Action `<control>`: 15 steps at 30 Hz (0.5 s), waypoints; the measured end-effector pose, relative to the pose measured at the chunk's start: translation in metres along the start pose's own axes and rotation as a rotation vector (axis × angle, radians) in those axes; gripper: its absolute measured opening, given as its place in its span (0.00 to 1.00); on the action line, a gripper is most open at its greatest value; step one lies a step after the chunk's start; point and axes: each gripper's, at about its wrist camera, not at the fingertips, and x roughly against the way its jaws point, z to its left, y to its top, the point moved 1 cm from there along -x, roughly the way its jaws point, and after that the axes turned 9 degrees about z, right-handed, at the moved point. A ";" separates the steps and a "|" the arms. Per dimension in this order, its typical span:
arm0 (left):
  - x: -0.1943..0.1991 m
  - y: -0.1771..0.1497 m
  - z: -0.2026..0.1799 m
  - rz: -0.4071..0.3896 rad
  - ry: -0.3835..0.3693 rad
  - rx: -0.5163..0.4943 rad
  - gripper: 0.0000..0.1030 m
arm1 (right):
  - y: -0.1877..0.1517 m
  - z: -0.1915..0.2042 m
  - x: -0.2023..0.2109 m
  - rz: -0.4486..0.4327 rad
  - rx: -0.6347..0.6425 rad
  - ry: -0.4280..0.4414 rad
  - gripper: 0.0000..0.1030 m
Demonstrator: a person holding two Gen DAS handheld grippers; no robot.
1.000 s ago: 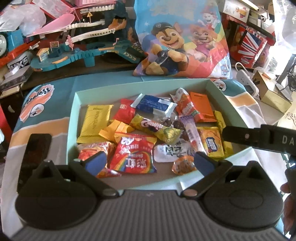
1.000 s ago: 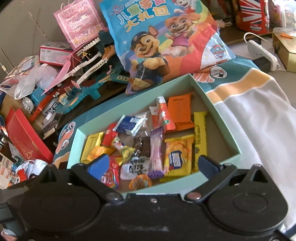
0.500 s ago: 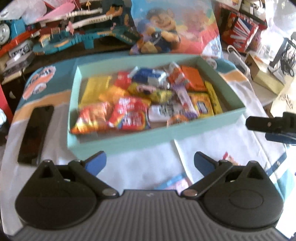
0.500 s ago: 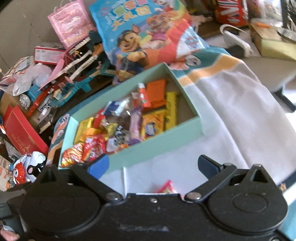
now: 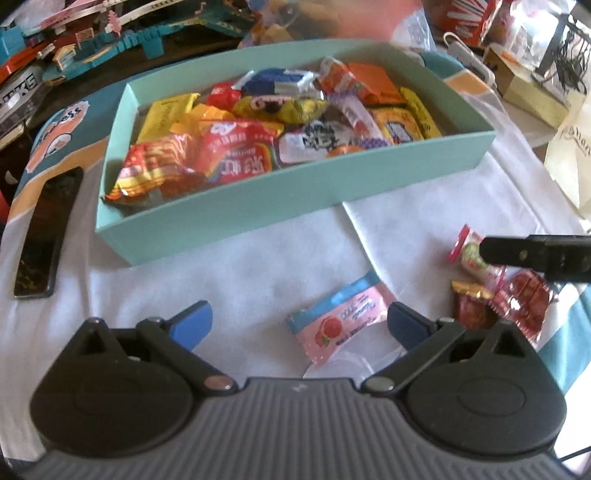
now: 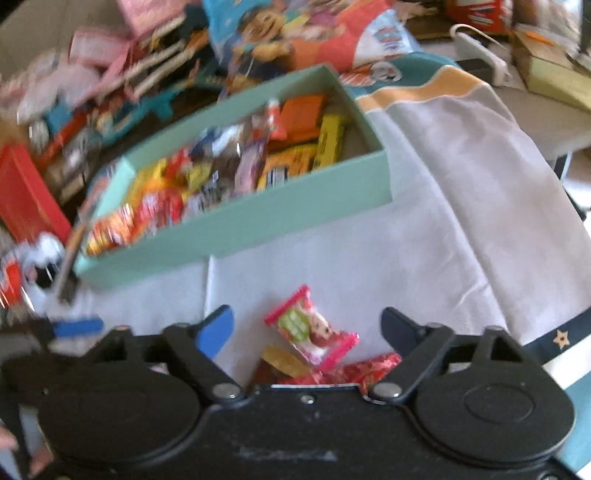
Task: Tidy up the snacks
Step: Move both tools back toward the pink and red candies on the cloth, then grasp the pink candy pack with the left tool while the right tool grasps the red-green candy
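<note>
A teal box full of mixed snack packets sits on the white cloth; it also shows in the right wrist view. My left gripper is open and empty above the cloth, with a pink and blue snack packet lying between its fingers. My right gripper is open and empty over a pink-edged candy packet, a gold-topped packet and a red packet. Those same packets lie at the right in the left wrist view, under the right gripper's finger.
A black phone lies left of the box. Toys, a cartoon gift bag and boxes crowd the back of the table. The cloth drops off at the right edge.
Both grippers have pulled back from over the box toward the near side of the table. The loose packets on the cloth have come into view between the fingers.
</note>
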 end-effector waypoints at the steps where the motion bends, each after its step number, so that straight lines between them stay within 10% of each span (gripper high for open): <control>1: -0.003 -0.001 0.000 0.006 0.002 -0.007 1.00 | -0.002 0.002 -0.004 0.018 0.020 -0.007 0.73; 6: -0.017 -0.001 -0.002 0.025 0.018 -0.034 1.00 | -0.009 0.014 -0.020 0.053 0.129 -0.083 0.66; 10: -0.027 0.002 -0.009 0.018 0.024 -0.052 0.99 | -0.006 0.023 -0.022 0.030 0.203 -0.158 0.35; 15: -0.027 0.003 -0.018 -0.033 -0.031 -0.102 0.59 | -0.002 0.020 -0.024 0.011 0.201 -0.182 0.34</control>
